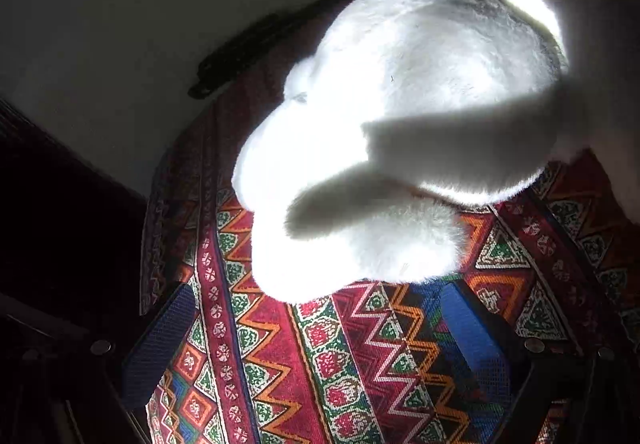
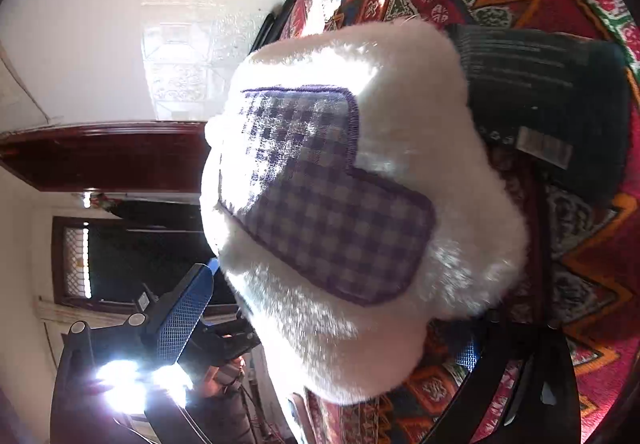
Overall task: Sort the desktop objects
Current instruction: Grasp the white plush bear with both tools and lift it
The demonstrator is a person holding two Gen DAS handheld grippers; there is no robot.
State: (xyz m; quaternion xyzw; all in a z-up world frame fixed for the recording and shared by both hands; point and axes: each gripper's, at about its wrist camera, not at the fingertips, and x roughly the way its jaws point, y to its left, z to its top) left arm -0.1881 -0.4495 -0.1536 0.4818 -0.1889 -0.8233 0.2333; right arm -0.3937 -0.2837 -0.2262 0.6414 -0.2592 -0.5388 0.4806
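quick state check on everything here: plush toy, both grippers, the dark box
white plush toy: lying on the patterned cloth, checked patch facing the right camera
left gripper: open, empty, blue fingers apart just short of the toy
right gripper: fingers either side of the toy; grip unclear
dark box: flat on the cloth behind the toy

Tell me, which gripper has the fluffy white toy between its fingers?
The right gripper: the toy sits between its fingers. The left gripper has fingers stopping short of it.

Plush toy (image 1: 400,115) on the tablecloth (image 1: 320,364); dark packet (image 2: 552,103) just behind it
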